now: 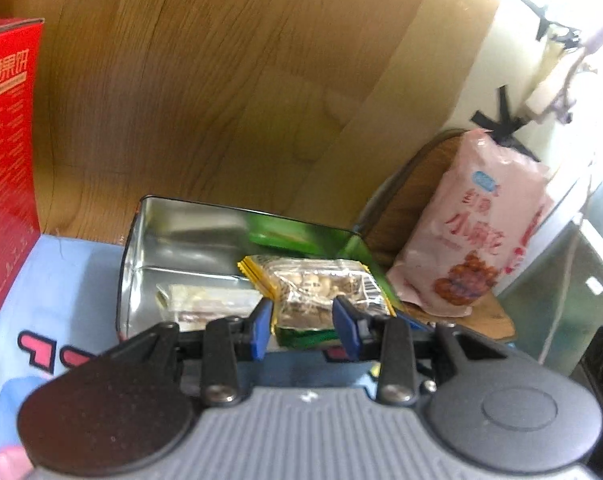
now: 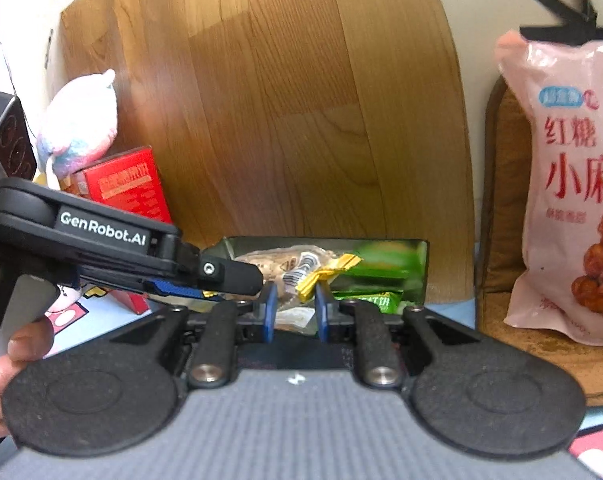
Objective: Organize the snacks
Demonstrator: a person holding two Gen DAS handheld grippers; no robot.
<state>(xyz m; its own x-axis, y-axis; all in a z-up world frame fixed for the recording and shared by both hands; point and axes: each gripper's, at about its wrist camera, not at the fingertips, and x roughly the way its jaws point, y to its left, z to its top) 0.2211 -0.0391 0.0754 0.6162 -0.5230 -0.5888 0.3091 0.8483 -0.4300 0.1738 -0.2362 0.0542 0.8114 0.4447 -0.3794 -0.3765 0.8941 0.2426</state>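
An open metal tin (image 1: 173, 232) (image 2: 417, 268) stands on a blue printed cloth and holds green packets (image 1: 285, 236) (image 2: 373, 300) and a clear packet (image 1: 209, 300). Over the tin hangs a clear snack packet (image 1: 317, 292) (image 2: 293, 264) with yellow crimped ends. My left gripper (image 1: 303, 328) is shut on its near edge. In the right wrist view this left gripper (image 2: 253, 280) reaches in from the left. My right gripper (image 2: 295, 312) has its blue pads closed on a yellow end of a packet; I cannot tell whether it is the same one.
A big pink snack bag (image 1: 481, 236) (image 2: 573, 184) leans on a brown chair seat to the right. A red box (image 1: 5, 160) (image 2: 129, 188) and a plush toy (image 2: 81, 128) stand at the left. A wooden panel rises behind the tin. A person's hand (image 2: 5, 364) grips the left handle.
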